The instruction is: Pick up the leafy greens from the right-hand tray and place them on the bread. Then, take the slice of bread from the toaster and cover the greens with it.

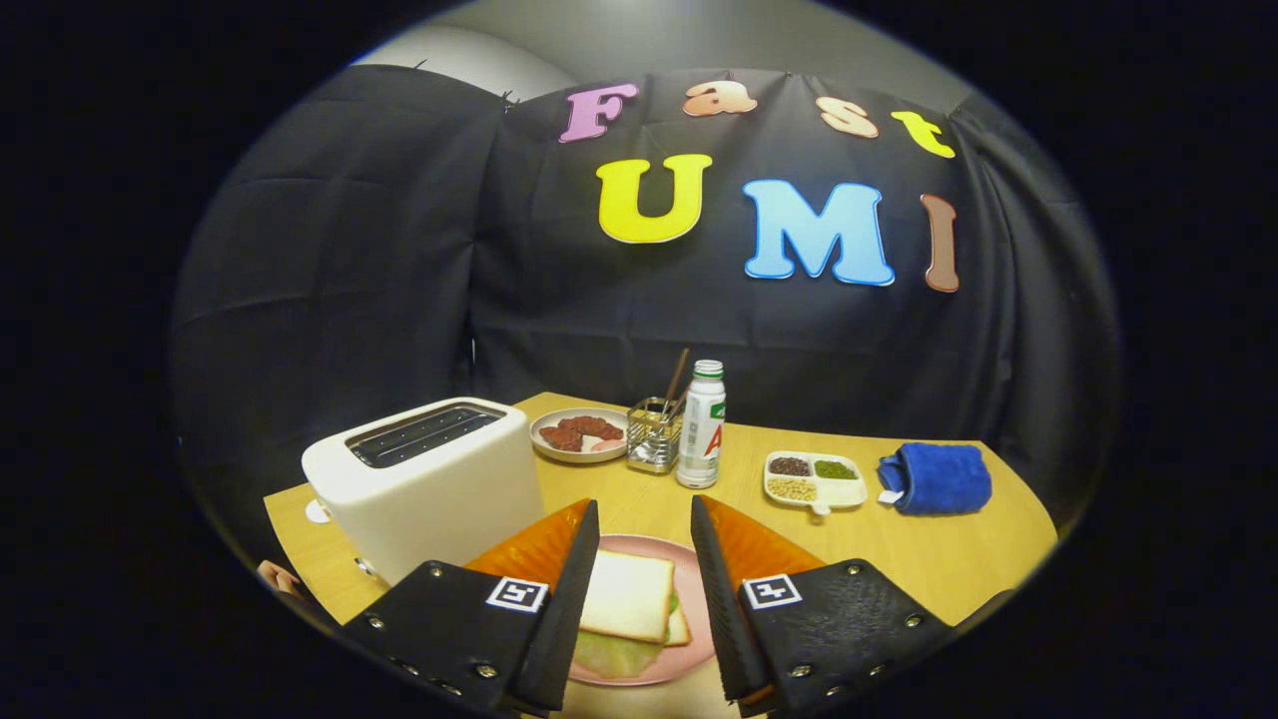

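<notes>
My gripper (pixel 645 519) hangs open above a pink plate (pixel 699 639), with nothing between its fingers. On the plate lies a slice of bread (pixel 629 594) on top of leafy greens (pixel 614 654), and the edge of a second slice (pixel 680 627) pokes out beneath. The stack shows in the gap between the fingers. A white toaster (pixel 429 479) stands just left of the fingers, and I see no bread rising from its slots. A white divided tray (pixel 815 480) with small heaps of grains and something green sits beyond the right finger.
A round dish of reddish food (pixel 579 434), a metal utensil holder (pixel 654 434) and a white bottle (pixel 702 424) stand at the back of the wooden table (pixel 939 559). A folded blue cloth (pixel 937 477) lies at the far right. A hand (pixel 280 577) shows beside the toaster.
</notes>
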